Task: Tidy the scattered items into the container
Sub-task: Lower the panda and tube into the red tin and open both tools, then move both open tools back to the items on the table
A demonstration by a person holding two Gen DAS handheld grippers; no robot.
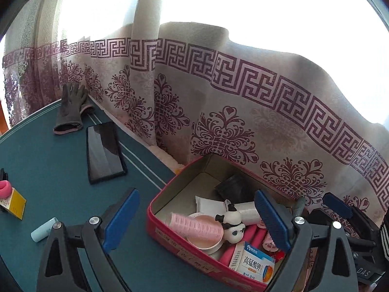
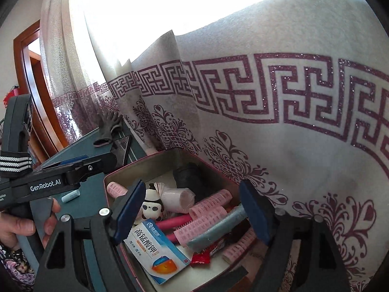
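- Both grippers you hold, left gripper (image 1: 195,221) and right gripper (image 2: 192,213), are spread wide, pinching nothing, over the red tin (image 1: 170,238).
- One phone (image 1: 105,151) lies on the table (image 1: 48,170).

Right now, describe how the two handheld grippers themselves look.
Both are black plastic tools with triangular cut-outs in the finger arms, silver screws at the pivots, and ribbed blue pads. The left gripper shows side-on from the right camera: "GenRobot.AI" in white on its body, and a black strap with white stripes. The right gripper has the same build. A patterned sleeve shows at the wrist.
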